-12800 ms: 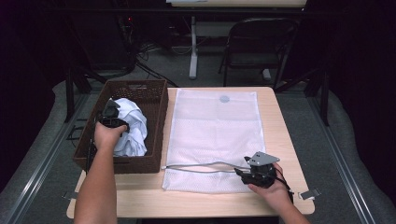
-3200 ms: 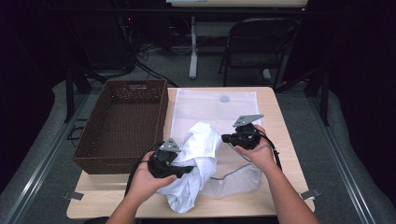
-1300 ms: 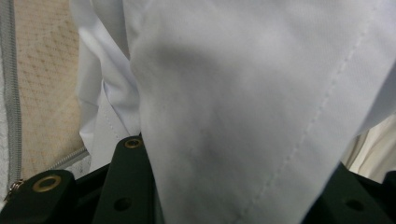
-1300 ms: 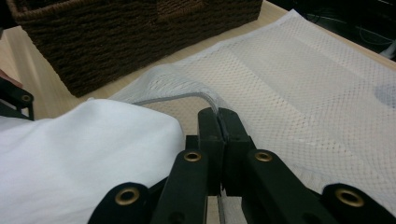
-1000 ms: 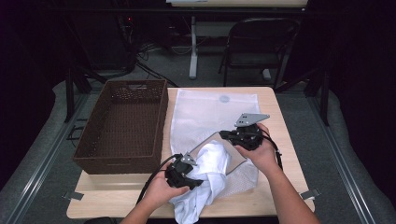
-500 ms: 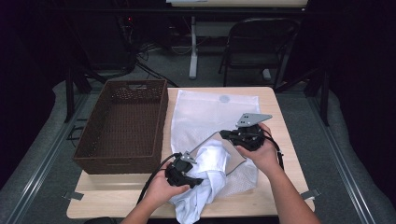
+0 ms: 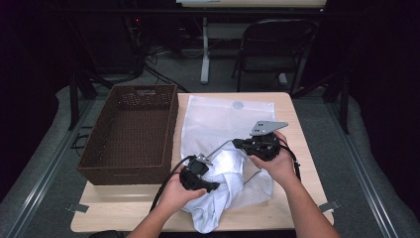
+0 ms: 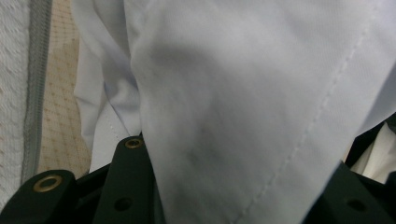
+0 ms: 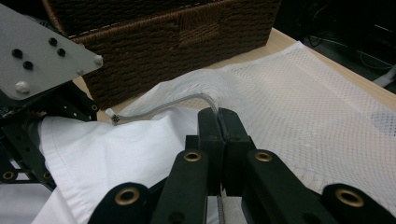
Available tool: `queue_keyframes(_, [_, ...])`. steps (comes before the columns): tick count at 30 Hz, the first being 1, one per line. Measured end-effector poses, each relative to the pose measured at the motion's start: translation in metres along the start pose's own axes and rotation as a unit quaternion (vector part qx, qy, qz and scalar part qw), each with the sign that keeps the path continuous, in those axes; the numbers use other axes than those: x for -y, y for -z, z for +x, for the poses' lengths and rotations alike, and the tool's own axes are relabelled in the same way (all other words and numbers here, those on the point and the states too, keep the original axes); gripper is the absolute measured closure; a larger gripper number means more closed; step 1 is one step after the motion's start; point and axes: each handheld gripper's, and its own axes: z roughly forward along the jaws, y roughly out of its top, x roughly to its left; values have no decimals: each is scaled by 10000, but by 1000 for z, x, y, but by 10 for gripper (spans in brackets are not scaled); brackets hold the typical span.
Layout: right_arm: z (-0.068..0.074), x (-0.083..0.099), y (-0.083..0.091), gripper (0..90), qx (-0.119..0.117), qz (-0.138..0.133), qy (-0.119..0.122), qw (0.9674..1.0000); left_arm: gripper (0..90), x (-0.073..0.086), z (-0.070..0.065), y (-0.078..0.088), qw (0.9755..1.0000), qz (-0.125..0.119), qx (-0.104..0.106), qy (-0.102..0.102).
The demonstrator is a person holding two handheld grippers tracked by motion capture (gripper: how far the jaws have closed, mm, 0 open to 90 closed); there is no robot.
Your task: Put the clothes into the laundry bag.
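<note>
A white garment lies bunched at the near end of a white mesh bag spread flat on the table. My left gripper is shut on the garment; in the left gripper view the cloth hangs between its jaws and hides the tips. My right gripper is shut on the bag's grey zip edge and holds it lifted in an arch over the garment. The right gripper view shows the right gripper with its jaws pressed together and the left gripper's grey plate close by.
An empty brown wicker basket stands at the table's left, right beside the bag; its wall rises behind the grippers. Bare wood table shows right of the bag. A folding chair stands beyond the far edge.
The garment has gone from the basket to the bag's near end in my left gripper. My right gripper has lifted the bag's edge. Over the last second almost nothing has moved.
</note>
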Motion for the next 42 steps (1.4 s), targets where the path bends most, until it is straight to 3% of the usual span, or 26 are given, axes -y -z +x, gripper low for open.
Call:
queue_keyframes(11, [4,-1,-2,892,-59,-7,57,10000,581,-14,3,-2,9995,-104,-21,314])
queue_keyframes(27, [6,-2,0,893,-91,-49,51,9999,580,-32,13,-10,9984,-148,-187,516])
queue_keyframes(42, [8,-1,-3,892,-210,-20,64,9998,580,-40,23,-17,9951,-318,-254,900])
